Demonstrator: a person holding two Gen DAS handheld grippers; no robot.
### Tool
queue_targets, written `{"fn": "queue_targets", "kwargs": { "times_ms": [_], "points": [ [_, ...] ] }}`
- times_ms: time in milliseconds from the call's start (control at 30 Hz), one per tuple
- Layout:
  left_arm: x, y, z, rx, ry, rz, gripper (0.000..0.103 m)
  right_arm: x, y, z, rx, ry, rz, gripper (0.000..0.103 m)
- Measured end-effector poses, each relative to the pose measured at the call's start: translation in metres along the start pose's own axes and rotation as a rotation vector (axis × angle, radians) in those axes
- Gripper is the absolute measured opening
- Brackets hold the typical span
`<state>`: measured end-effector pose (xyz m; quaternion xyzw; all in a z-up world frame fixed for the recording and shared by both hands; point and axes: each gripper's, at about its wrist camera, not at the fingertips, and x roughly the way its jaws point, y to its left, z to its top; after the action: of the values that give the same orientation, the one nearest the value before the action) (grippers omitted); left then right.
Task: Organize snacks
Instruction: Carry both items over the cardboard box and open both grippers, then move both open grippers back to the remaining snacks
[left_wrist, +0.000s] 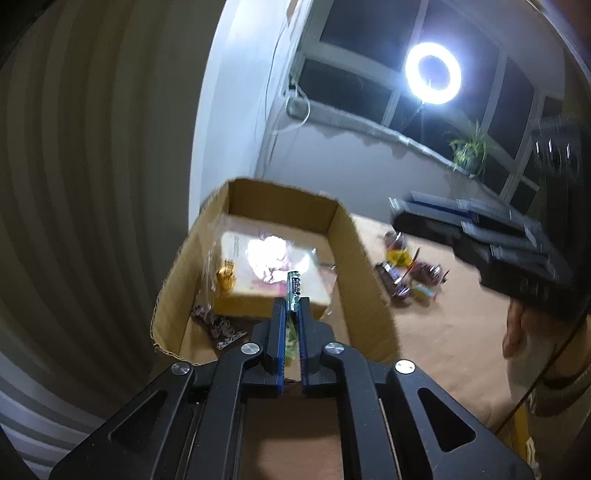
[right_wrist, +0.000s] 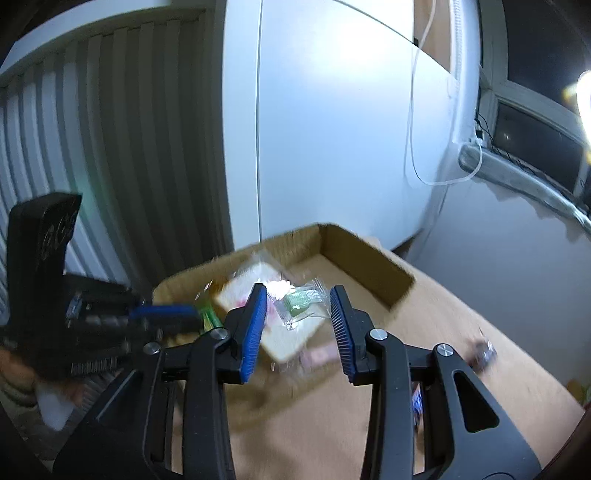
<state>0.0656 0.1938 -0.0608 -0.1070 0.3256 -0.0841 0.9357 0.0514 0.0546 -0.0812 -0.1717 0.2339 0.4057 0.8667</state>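
Note:
An open cardboard box (left_wrist: 364, 273) stands on the brown table; it also shows in the right wrist view (right_wrist: 369, 254). Inside lie a flat pale packet (left_wrist: 258, 269), a yellow sweet (left_wrist: 226, 277) and a dark wrapped snack (left_wrist: 218, 326). My left gripper (left_wrist: 292, 306) is shut on a thin green wrapped snack (left_wrist: 294, 288), held over the box's near end. My right gripper (right_wrist: 299, 299) is open and empty above the box, over a clear packet with a green sweet (right_wrist: 301, 301). Several wrapped snacks (left_wrist: 410, 275) lie on the table right of the box.
The right gripper's body (left_wrist: 498, 243) hangs at the right of the left wrist view, and the left gripper's body (right_wrist: 74, 314) shows at the left of the right wrist view. A wrapped snack (right_wrist: 482, 354) lies on the table. A white wall and window stand behind.

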Motion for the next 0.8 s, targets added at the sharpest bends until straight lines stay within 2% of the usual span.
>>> {"fn": "queue_targets", "kwargs": {
  "times_ms": [33,67,100,133,167,333,467,800],
  "points": [
    [0.003,0.001,-0.001,0.005,0.011,0.024,0.018,0.003,-0.001,0.000,0.000,-0.005,-0.013,0.064],
    [0.004,0.001,-0.001,0.007,0.013,0.040,0.027,0.002,-0.003,-0.002,0.007,-0.022,-0.023,0.068],
    [0.002,0.001,0.000,0.006,0.009,0.056,0.055,0.001,-0.005,-0.004,0.023,-0.039,-0.023,0.070],
    [-0.001,0.002,0.000,0.004,-0.007,0.072,0.075,0.000,-0.008,-0.006,0.036,-0.043,-0.022,0.071],
    [-0.006,0.003,0.001,0.004,-0.033,0.084,0.079,-0.001,-0.011,-0.009,0.046,-0.045,-0.031,0.071],
    [-0.019,0.003,0.006,0.012,-0.074,0.106,0.080,-0.015,-0.027,-0.025,0.091,-0.033,-0.084,0.072],
    [-0.026,-0.001,0.004,0.020,-0.081,0.112,0.080,-0.034,-0.037,-0.036,0.128,-0.056,-0.128,0.082],
    [-0.041,-0.026,0.004,0.044,-0.096,0.098,0.080,-0.077,-0.047,-0.072,0.179,-0.038,-0.173,0.083]
  ]
}}
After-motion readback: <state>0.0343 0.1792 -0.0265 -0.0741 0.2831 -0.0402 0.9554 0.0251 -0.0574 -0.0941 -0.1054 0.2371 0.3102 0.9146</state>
